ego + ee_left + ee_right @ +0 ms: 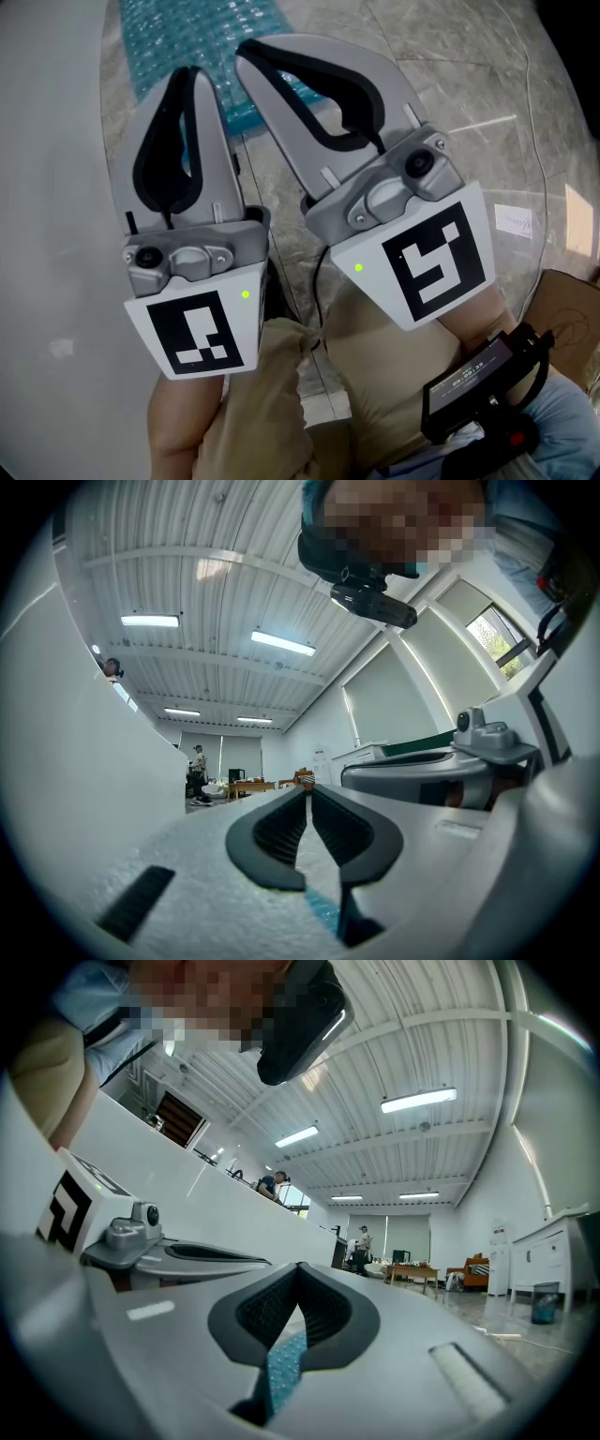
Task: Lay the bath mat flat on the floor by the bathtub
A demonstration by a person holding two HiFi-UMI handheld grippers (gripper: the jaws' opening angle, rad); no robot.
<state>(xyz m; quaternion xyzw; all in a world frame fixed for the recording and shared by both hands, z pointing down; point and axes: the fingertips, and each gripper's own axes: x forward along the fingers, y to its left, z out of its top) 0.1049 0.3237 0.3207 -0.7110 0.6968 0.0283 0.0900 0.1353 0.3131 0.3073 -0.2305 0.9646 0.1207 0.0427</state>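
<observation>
Teal and bubbly-textured, the bath mat (202, 33) lies at the top of the head view on grey veined floor tiles (422, 84), with its left edge beside the white bathtub side (47, 187) that fills the left of the frame. Both grippers are held above it, side by side and near each other, jaws pointing toward the top of the frame. The left gripper (192, 73) sits in the left half, and its black-lined jaws meet at the tips with nothing clamped between them. The right gripper (246, 52) stands just right of centre and tilts toward the upper left, its jaws likewise pressed together and empty. In the left gripper view the jaw tips (309, 791) touch, and only a sliver of the mat (323, 913) shows through the gap lower down. The right gripper view shows the same closed tips (298, 1267), with a patch of teal mat (281, 1368) seen through the opening behind them. Each gripper carries a white marker cube, the left one (192, 333) at lower left and the right one (436, 258) right of centre. Beige trousers (375, 375) fill the bottom middle, and a black device (478, 384) sits at lower right. A small white slip (514, 220) lies on the tiles at the right.
</observation>
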